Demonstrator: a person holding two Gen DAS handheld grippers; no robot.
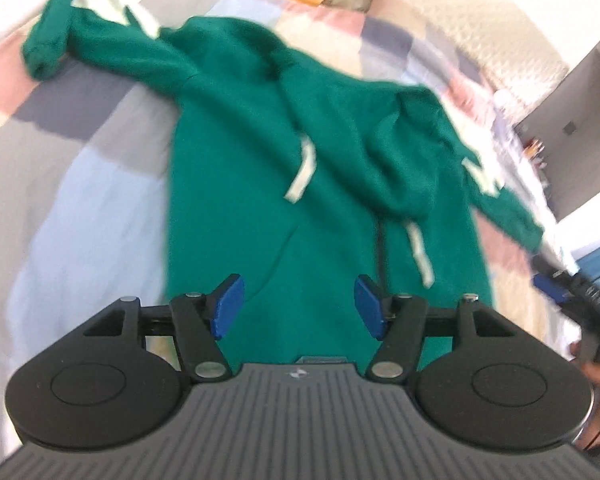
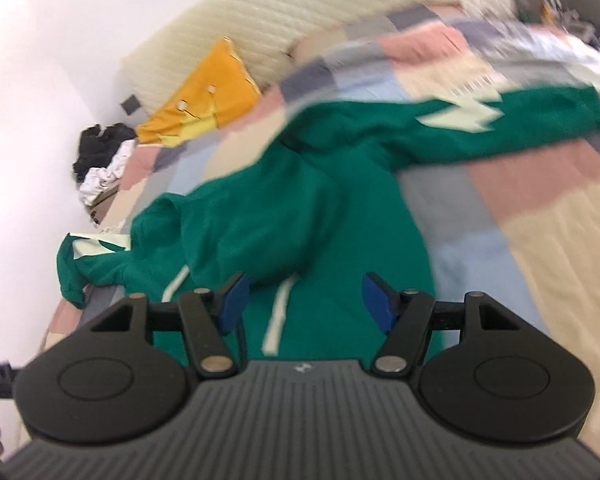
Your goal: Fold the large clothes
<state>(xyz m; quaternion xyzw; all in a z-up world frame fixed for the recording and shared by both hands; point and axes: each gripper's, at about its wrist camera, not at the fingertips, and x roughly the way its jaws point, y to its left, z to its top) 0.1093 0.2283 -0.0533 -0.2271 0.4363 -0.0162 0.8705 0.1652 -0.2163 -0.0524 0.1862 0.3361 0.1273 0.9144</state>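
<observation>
Green hoodie (image 1: 320,184) on patchwork bedspread (image 1: 92,184)

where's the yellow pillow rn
In the right wrist view the yellow pillow lies upper left, at the head of the bed, between the cream headboard and the green hoodie.

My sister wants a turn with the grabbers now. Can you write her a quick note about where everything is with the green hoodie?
Left tongs: open, nothing between them, above the hoodie's lower part.
Right tongs: open, empty, also over the lower part.
Green hoodie: spread front-up on the patchwork blanket, hood and both white drawstrings on top, both sleeves stretched out to the sides.
Done: hoodie laid out roughly flat.
Left: no fold is visible yet. Probably bring each sleeve across the body, then fold the body.
</observation>
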